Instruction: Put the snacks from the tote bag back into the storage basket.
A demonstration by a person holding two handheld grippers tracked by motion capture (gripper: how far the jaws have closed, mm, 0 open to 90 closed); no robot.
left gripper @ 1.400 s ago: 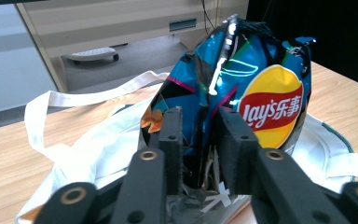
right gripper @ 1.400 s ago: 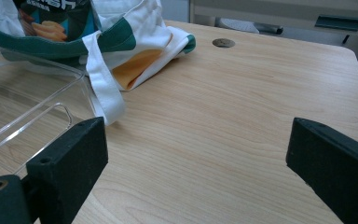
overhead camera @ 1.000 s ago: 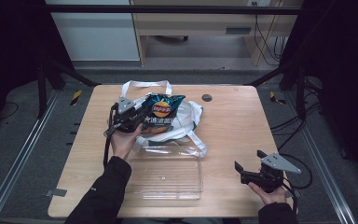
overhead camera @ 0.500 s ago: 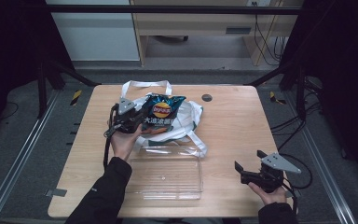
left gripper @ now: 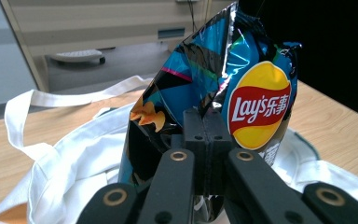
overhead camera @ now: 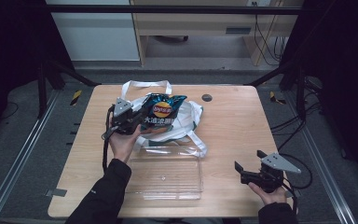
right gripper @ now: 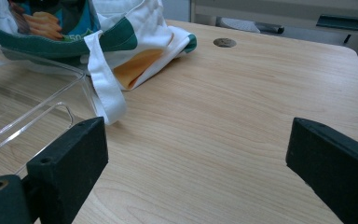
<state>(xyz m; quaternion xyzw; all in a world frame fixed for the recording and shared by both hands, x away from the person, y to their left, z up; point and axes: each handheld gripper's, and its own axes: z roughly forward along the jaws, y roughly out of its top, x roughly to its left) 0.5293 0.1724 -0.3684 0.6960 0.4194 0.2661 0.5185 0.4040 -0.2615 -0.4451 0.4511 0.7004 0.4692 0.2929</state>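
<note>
Chip bag: blue and black foil, yellow-and-red logo. Stands nearly upright over the tote, lower part apparently at the tote's mouth. Judged to be on its way out of the tote, since the tray next to the tote lies ready and bare.

Left gripper: jaws together, pinching a fold of the bag's lower edge; the left gripper view shows foil squeezed flat between the two black pads. A pinch on the seam suits thin, slippery foil and spares the contents from crushing. In the high view it sits at the tote's left side.

Tote: white cloth, green trim, orange lining; slumped on the table, handles splayed away from the person. One strap trails toward the tray.

Tray: clear plastic, just on the person's side of the tote. Likely the bag's destination.

Right gripper: well apart from the tote, toward the person's right. Jaws wide apart, nothing between them, bare tabletop beyond; judged idle and kept clear of the lift.

Table: light wood, a small round grommet right of the tote.
</note>
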